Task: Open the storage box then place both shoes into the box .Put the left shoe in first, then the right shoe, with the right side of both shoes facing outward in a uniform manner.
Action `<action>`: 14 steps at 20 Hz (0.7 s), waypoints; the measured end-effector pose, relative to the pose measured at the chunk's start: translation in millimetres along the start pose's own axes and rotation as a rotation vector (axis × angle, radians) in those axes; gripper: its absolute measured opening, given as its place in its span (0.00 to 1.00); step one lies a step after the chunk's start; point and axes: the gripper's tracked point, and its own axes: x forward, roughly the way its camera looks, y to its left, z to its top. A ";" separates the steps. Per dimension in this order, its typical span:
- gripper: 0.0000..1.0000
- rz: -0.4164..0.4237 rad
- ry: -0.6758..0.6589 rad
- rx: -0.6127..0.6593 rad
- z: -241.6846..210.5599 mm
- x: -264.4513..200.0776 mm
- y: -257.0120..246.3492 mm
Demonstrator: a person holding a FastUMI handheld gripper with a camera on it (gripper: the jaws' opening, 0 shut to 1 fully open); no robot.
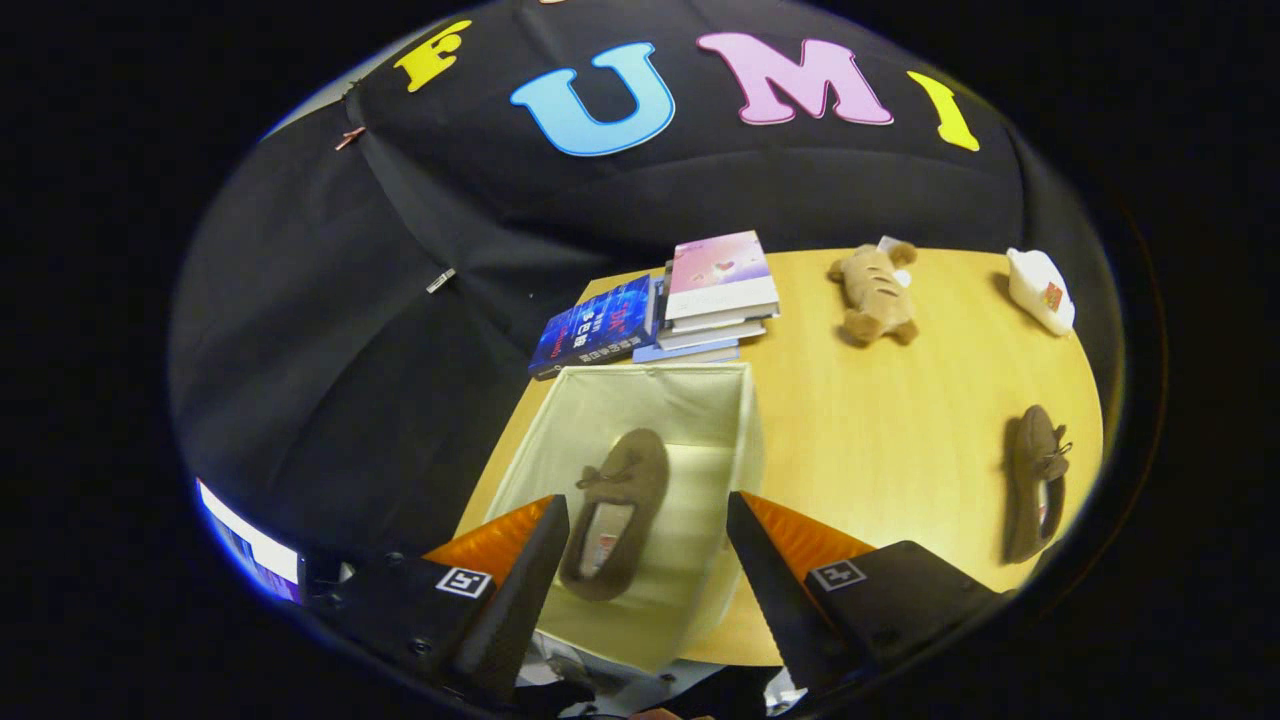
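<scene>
**One shoe boxed, one out on the desk**

Jaws spread wide and empty above the storage box (640,430). Brown shoe (618,510) lying inside the box, between the fingers. Second shoe (1035,480) well right of the box, on the desk (880,420). Books (680,300) just beyond the box.

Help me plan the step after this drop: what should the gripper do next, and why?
Probably lift away and swing toward the second shoe on the table. One shoe already lies in the open box, and the gripper hangs open above it, holding nothing.
</scene>
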 end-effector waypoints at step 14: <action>0.99 -0.336 -0.013 -0.040 -29.3 -114.0 -274.6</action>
